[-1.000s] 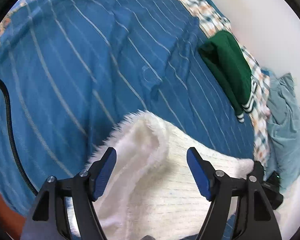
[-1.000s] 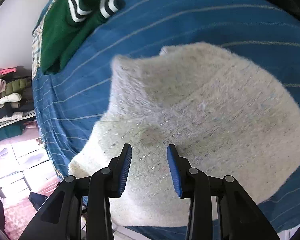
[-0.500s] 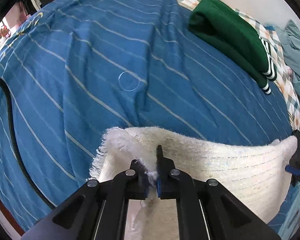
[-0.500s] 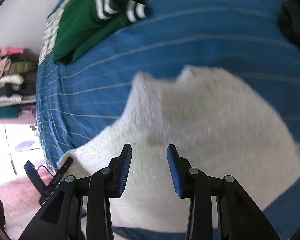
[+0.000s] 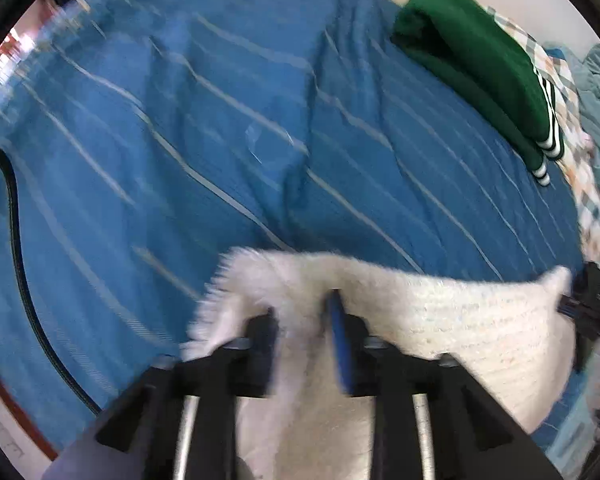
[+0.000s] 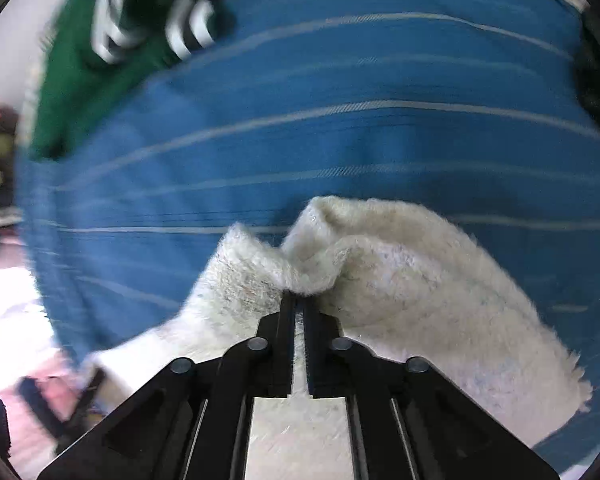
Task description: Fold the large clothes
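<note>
A: Where's the sweater (image 6: 400, 280) right now?

B: At six o'clock in both views, on the blue striped bedspread (image 5: 260, 120). The right gripper (image 6: 298, 300) is pinched closed on a bunched fold of its edge. The left gripper (image 5: 300, 320) has fluffy knit between its fingers, which stand slightly apart; it's blurred, so I can't tell if it grips.

A: How will it handle?

B: Probably soft, light and floppy, sagging between holds. Take corners or hems. A green garment (image 5: 480, 60) lies far off at two o'clock.
</note>
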The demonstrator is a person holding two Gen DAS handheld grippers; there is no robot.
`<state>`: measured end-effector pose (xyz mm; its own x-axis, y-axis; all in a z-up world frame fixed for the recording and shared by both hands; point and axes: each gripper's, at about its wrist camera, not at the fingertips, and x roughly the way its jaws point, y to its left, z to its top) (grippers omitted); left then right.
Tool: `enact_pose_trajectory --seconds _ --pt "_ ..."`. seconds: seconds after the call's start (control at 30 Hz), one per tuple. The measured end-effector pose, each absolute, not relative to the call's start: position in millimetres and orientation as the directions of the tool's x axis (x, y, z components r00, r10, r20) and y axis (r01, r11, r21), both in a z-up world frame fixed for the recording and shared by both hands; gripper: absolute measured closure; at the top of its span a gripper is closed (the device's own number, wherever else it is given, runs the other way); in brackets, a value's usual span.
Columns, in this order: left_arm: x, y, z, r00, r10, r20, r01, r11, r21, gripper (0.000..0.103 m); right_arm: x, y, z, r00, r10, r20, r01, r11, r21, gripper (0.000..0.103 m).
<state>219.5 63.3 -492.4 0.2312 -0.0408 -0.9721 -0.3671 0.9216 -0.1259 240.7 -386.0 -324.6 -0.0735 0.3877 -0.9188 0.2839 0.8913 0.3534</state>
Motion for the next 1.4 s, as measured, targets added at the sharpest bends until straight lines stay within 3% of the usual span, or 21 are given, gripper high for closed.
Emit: enact_pose_trajectory --seconds 0.03,0.07,0.1,0.13,0.33,0.37,0.4,0.43,0.47,0.63,0.7,0.73,0.77,0.83,0.87,0.9,1.13,1.33,1.37,1.4 --pt "217 61 -479 0.253 -0.003 -0.968 -0.36 0.928 -0.097 0.029 227 -403 -308 -0.021 0.428 -0.904 0.304 0.864 0.402 0.074" --pt "215 59 -469 0.275 0.026 -0.961 -0.355 0.932 -0.077 0.016 213 -417 -294 0.026 0.447 -0.894 0.316 0.845 0.431 0.049" --pt "211 54 -451 0.321 0.06 -0.945 -0.34 0.939 -0.056 0.016 197 -431 -281 0.073 0.457 -0.886 0.328 0.828 0.454 0.029" --pt "211 50 -441 0.342 0.075 -0.937 -0.333 0.942 -0.046 0.016 181 -446 -271 0.115 0.46 -0.881 0.341 0.814 0.47 0.027" --pt "213 -23 -403 0.376 0.055 -0.925 -0.239 0.97 -0.039 0.011 69 -528 -256 0.182 0.451 -0.874 0.526 0.706 0.474 0.027" --pt "215 -42 -405 0.368 0.039 -0.929 -0.217 0.975 -0.045 0.011 54 -538 -260 0.169 0.437 -0.883 0.55 0.702 0.453 0.033" --pt "216 -63 -412 0.354 0.007 -0.935 -0.189 0.98 -0.064 0.011 40 -545 -265 0.159 0.433 -0.887 0.564 0.698 0.441 0.061" --pt "217 -78 -420 0.332 -0.016 -0.943 -0.168 0.983 -0.076 0.011 32 -550 -270 0.149 0.432 -0.889 0.573 0.695 0.434 0.073" --pt "219 -96 -431 0.303 -0.029 -0.953 -0.153 0.985 -0.078 0.011 19 -558 -280 0.127 0.433 -0.892 0.597 0.685 0.417 0.077" --pt "232 -187 -512 0.164 0.01 -0.986 -0.026 1.0 0.006 0.01 -7 -569 -309 0.119 0.452 -0.884 0.639 0.647 0.417 0.077" --pt "235 -199 -549 0.111 0.021 -0.994 -0.019 1.0 0.019 0.0 -6 -572 -315 0.124 0.453 -0.883 0.645 0.639 0.419 0.076" --pt "237 -197 -553 0.136 0.002 -0.991 -0.043 0.999 -0.004 0.0 -6 -570 -318 0.134 0.469 -0.873 0.642 0.629 0.437 0.075" --pt "239 -195 -552 0.135 -0.009 -0.991 -0.048 0.999 -0.015 0.0 -4 -571 -323 0.146 0.497 -0.855 0.64 0.612 0.465 0.068" --pt "242 -190 -549 0.112 -0.031 -0.993 -0.04 0.999 -0.036 0.0 -3 -572 -326 0.201 0.524 -0.828 0.629 0.578 0.519 0.043" --pt "244 -186 -548 0.103 -0.05 -0.993 -0.036 0.998 -0.054 0.0 -3 -572 -324 0.259 0.525 -0.811 0.608 0.564 0.559 0.023" --pt "245 -183 -548 0.099 -0.063 -0.993 -0.038 0.997 -0.067 0.0 -4 -572 -322 0.299 0.521 -0.8 0.588 0.56 0.584 0.018" --pt "256 -163 -549 0.105 -0.131 -0.986 -0.072 0.988 -0.139 0.0 29 -558 -379 0.391 0.684 -0.616 0.513 0.395 0.763 0.018" --pt "249 -152 -537 0.119 -0.132 -0.984 -0.061 0.988 -0.14 0.0 94 -526 -398 0.503 0.737 -0.452 0.384 0.277 0.881 0.02" --pt "249 -149 -535 0.127 -0.124 -0.984 -0.057 0.99 -0.132 0.0 103 -518 -398 0.49 0.74 -0.461 0.381 0.295 0.877 0.032" --pt "249 -147 -535 0.134 -0.12 -0.984 -0.055 0.99 -0.128 0.0 114 -508 -399 0.476 0.745 -0.468 0.373 0.311 0.874 0.056"
